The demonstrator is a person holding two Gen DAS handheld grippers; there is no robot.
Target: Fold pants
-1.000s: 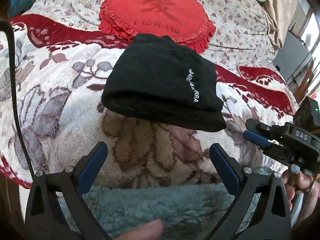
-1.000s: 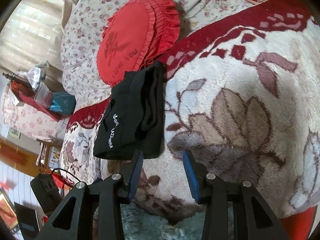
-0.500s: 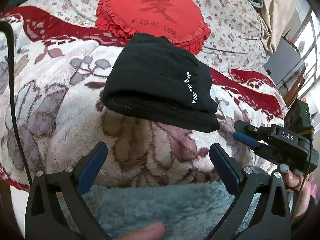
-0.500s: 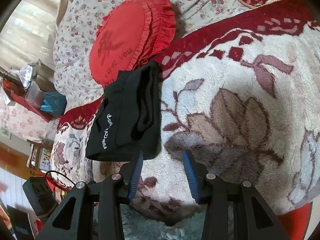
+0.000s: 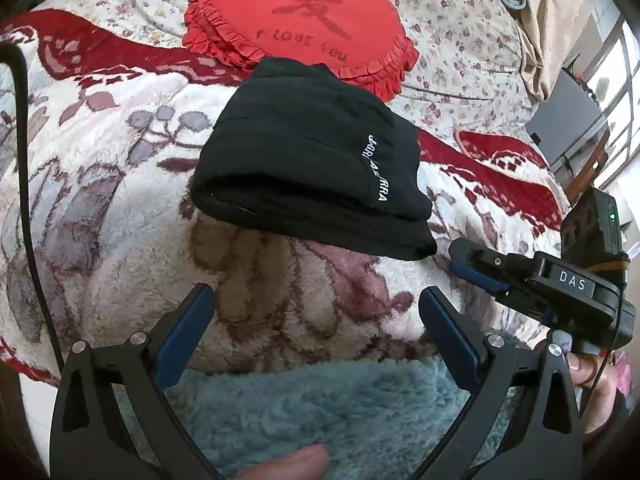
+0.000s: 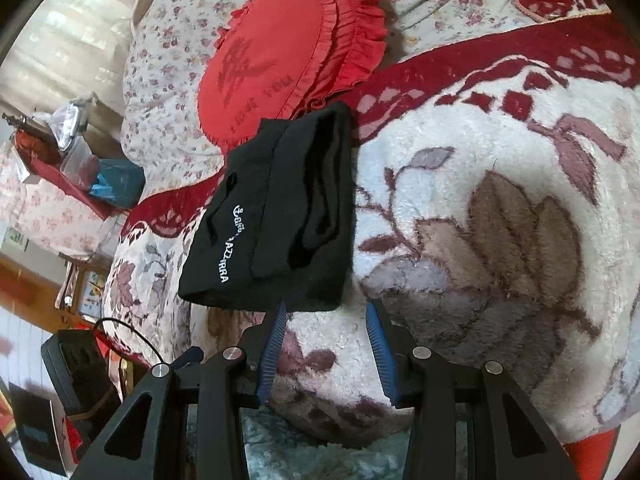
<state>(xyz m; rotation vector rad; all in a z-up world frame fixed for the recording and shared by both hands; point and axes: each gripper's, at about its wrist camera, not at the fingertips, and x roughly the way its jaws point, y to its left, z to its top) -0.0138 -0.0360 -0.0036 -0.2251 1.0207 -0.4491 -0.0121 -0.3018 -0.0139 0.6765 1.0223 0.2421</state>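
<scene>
While both my grippers hover short of it, the black pants lie as a compact folded bundle on the plush floral blanket of the bed, their far edge just overlapping the red frilled cushion. Over the last second little has changed: the bundle sits a touch further from my left gripper, and nothing has been lifted or turned, so I judge the folding essentially finished and my hands simply backing off. My left fingers stand wide apart with only blanket between them. My right gripper is partly spread and released, its left finger tip just at the bundle's near corner, gripping nothing. The pants look soft, thick knit, stacked in several layers with rounded fold edges and white lettering along one side. Fleecy teal fabric lies nearest me.
</scene>
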